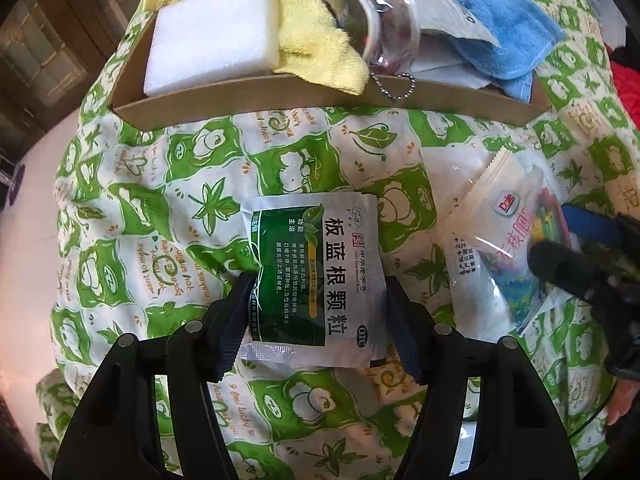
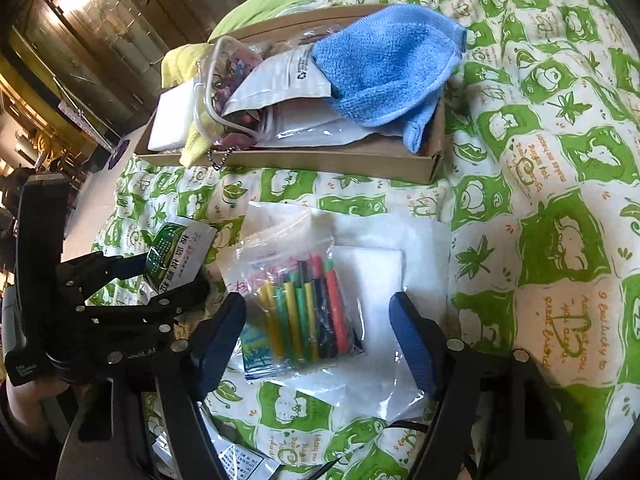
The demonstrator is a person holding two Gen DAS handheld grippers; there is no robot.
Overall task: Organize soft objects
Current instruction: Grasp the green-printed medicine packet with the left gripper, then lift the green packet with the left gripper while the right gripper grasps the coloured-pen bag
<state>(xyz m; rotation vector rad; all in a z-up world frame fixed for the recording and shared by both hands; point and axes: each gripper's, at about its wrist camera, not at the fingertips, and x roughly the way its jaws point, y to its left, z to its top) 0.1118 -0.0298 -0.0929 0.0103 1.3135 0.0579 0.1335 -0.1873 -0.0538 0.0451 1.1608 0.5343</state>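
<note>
Left claw (image 1: 316, 320) is pinching a green sachet (image 1: 312, 276) by its 2 long edges, pads pressing both sides, sachet crumpling a little on the near-left corner. Judging from the right-wrist view, the sachet is sitting slightly off the quilt (image 1: 160, 208), though I cannot tell for sure that it is fully lifted.

Right claw (image 2: 318, 332) is hanging half-wide over a clear bag (image 2: 304, 304) of coloured sticks, 1 pad on each side of it, neither pad touching. That bag is lying on a white pad (image 2: 380, 280) in loose film, directly under the claw.

Ahead of both claws, the box (image 1: 320, 96) is already filling:
- white sponge (image 1: 216, 32), far left
- yellow cloth (image 1: 316, 48) beside and under it
- clear pouch (image 1: 368, 20) with a bead chain dangling over the rim
- white mailer (image 2: 280, 80)
- blue cloth (image 1: 512, 28), far right

Judgement: task looking a bit over half done. 5 items boxed. Left outside: the sachet now in the grip, the stick bag, the white pad, a Dole packet (image 1: 504, 216) right of the left claw, and 1 more printed sachet (image 2: 240, 460) near the right claw's base.
</note>
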